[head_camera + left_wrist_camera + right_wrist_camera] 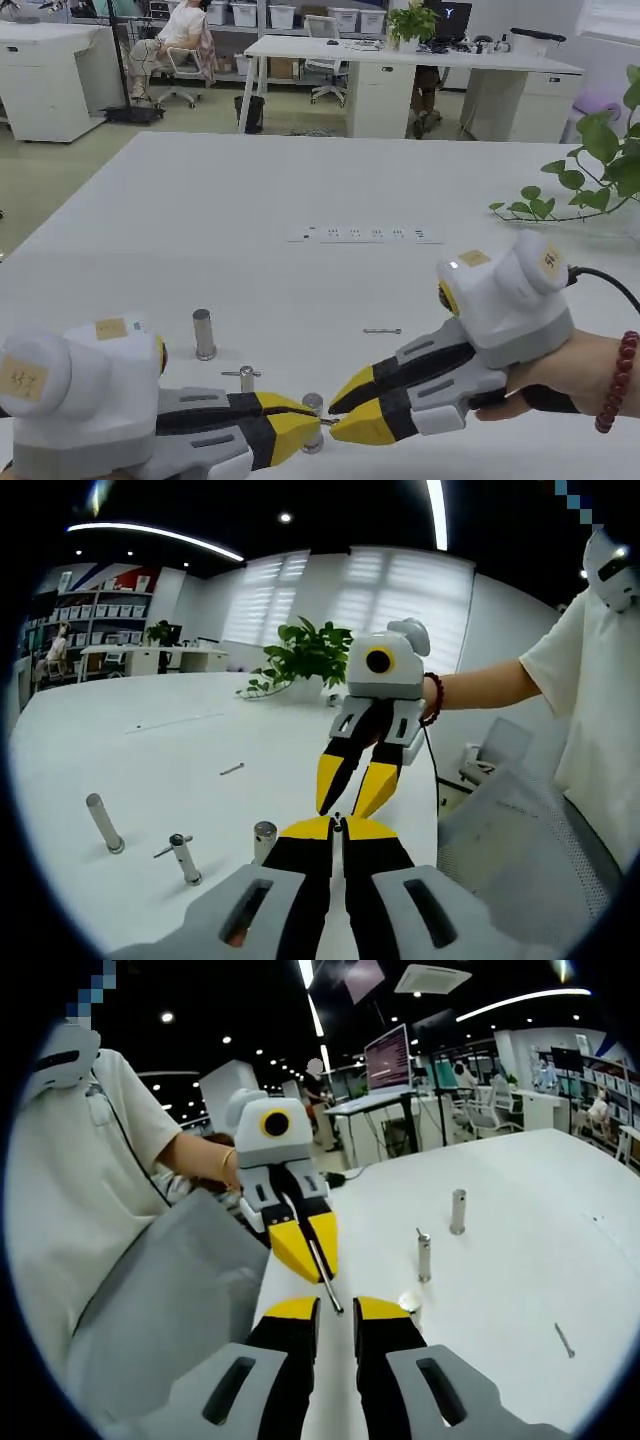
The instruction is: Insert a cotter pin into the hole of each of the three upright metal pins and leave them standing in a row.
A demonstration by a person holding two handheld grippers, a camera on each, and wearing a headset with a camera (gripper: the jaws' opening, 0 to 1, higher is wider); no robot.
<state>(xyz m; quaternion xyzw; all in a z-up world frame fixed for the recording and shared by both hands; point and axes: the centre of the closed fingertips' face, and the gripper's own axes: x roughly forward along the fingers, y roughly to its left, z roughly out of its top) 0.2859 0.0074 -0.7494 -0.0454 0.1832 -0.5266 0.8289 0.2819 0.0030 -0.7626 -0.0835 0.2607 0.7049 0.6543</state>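
Head view, lower centre: clamping cotter pin (327, 421) in closed left gripper (316, 421) fingers (right gripper (334, 415) fingers slightly parted) beside metal pin (313, 402).

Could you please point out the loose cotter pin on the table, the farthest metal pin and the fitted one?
Loose cotter pin (382, 330): head view, mid-shaft.
Farthest metal pin (204, 333): head view, middle of its body.
Fitted metal pin (247, 384): head view, lower body.

Far pin (204, 335), middle pin (247, 379) and near pin (313, 404) stand diagonally on the table (400, 180), cotter pin (382, 331) to their right.
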